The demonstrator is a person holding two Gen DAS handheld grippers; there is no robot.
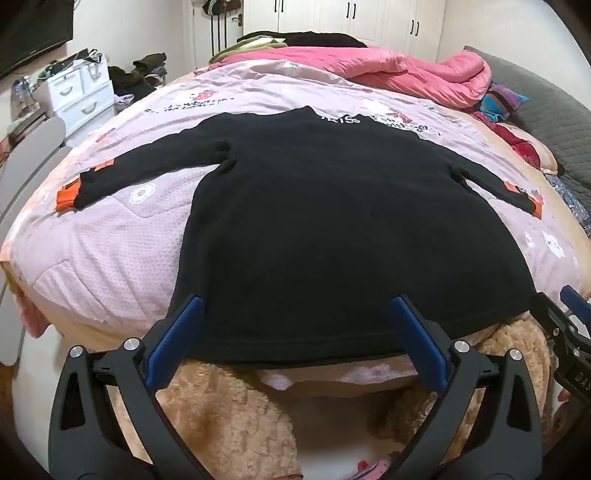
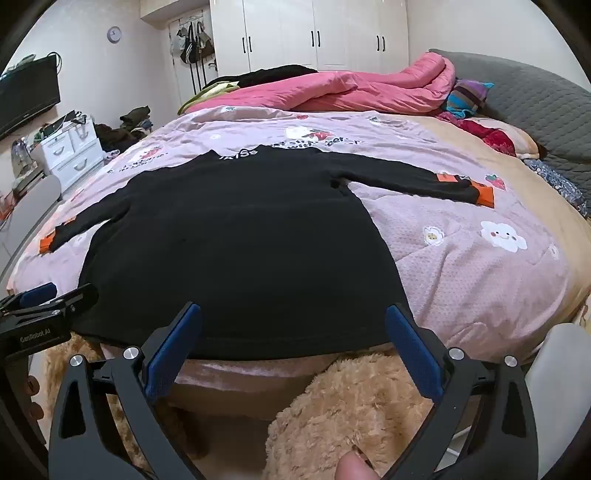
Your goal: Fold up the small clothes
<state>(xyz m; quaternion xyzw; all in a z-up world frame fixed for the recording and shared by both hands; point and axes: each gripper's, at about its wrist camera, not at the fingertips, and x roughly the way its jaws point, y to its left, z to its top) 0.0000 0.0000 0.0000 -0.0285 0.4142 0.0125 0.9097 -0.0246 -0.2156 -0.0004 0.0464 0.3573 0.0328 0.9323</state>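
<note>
**Black top spread flat, both grippers wide at its hem**

At the far left stood a white drawer unit (image 1: 79, 94), with a TV (image 1: 31, 31) on the wall above it. The left gripper (image 1: 297, 306) was spread wide, holding nothing, its blue pads (image 1: 177, 339) straddling the left part of the hem at the near edge of the bed. The black top (image 1: 314, 229) lay flat on the pink quilt (image 1: 107, 254), collar pointing away, both sleeves stretched outward and ending in orange cuffs (image 1: 66, 197). The right gripper (image 2: 293, 312) was likewise released, its jaws apart over the right part of the hem, just beside the left one. A tan plush blanket (image 2: 343, 406) hung below the hem. Behind the top, toward the right, a rumpled pink duvet (image 2: 354, 92) lay heaped before the white wardrobe (image 2: 314, 33).
</note>
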